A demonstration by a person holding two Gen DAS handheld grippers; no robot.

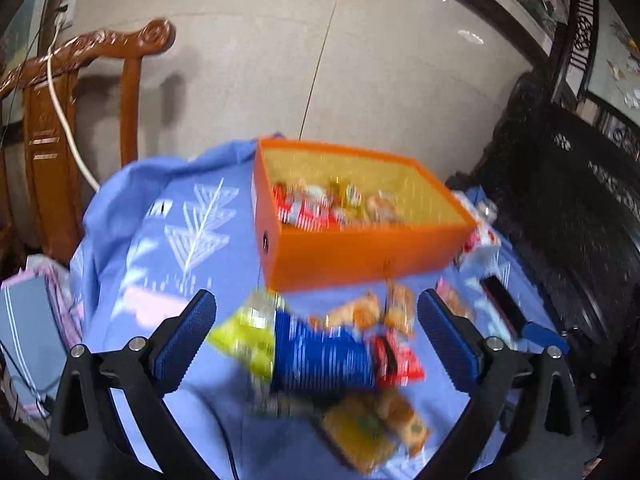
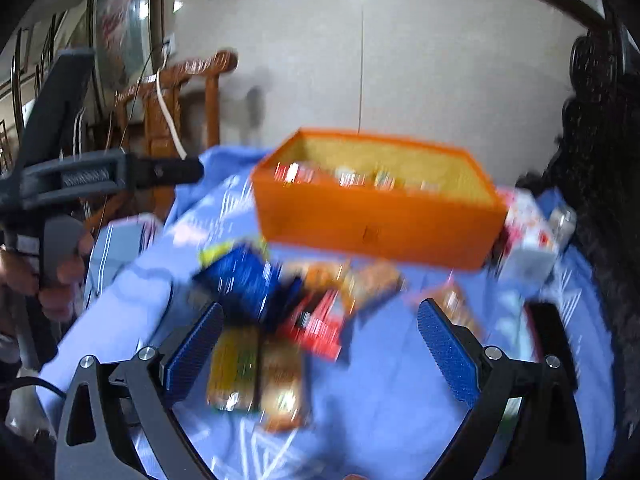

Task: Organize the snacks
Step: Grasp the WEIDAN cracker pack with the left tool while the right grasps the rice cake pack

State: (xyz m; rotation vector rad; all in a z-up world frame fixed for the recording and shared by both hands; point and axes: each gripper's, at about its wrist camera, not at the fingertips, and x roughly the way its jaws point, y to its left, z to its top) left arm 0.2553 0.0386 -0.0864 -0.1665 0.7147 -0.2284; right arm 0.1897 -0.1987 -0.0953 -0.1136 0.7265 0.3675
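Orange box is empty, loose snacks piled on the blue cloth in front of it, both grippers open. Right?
Not quite. The orange box already holds several packets; the left wrist view shows them inside. The rest stands: loose snacks lie on the blue cloth in front of it, and the left gripper and right gripper are both open.

Box: my orange box (image 1: 360, 256) stands open on the blue cloth, yellow inside, several red and yellow packets lying loose in its near-left end.
Loose snacks: a heap lies just in front of it.
Blue packet (image 1: 320, 356): middle of the heap.
Lime bag (image 1: 244, 340): at its left.
Red packet (image 1: 396, 356): at its right.
Orange-yellow packets (image 1: 376, 428): nearest me.
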